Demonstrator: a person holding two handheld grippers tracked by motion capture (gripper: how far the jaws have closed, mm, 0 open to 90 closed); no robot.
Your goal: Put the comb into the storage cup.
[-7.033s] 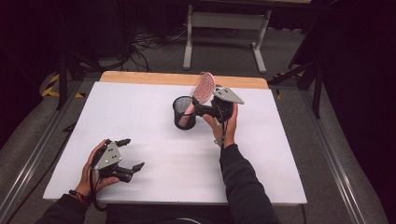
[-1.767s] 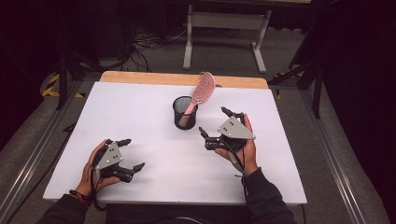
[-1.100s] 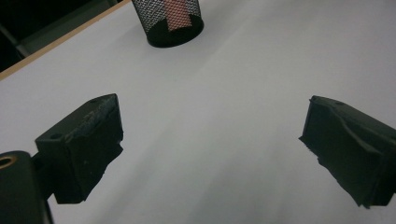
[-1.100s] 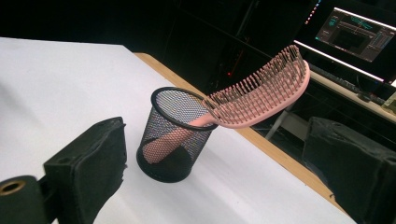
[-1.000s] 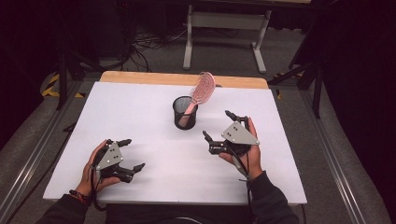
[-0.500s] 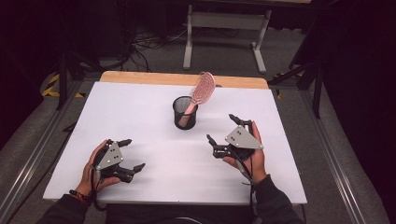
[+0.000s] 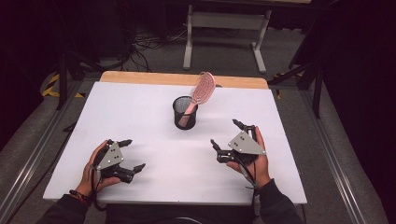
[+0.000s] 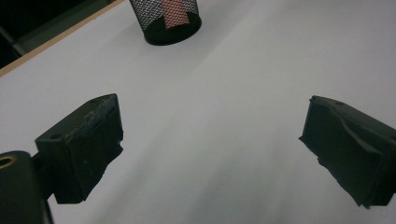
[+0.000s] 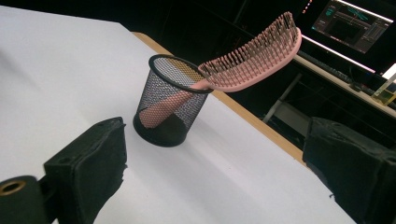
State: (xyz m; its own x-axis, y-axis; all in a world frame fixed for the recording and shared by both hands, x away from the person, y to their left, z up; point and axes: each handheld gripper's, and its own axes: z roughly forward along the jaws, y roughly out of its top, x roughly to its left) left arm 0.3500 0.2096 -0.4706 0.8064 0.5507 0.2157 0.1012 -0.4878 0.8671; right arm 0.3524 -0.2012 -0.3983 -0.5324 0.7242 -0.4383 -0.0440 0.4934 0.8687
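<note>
Mid-table, black mesh cup (image 7: 185,112) stands upright with pink hairbrush (image 7: 198,95) handle-down inside, head leaning over the rim for support. Right gripper (image 7: 227,140) rests near, jaws wide, empty. Left gripper (image 7: 130,155) lies well apart, likewise spread, holding nothing.

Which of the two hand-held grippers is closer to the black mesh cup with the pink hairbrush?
The right hand-held gripper, just right of and below the mesh cup holding the hairbrush. The left hand-held gripper sits farther, near the table's front-left.
</note>
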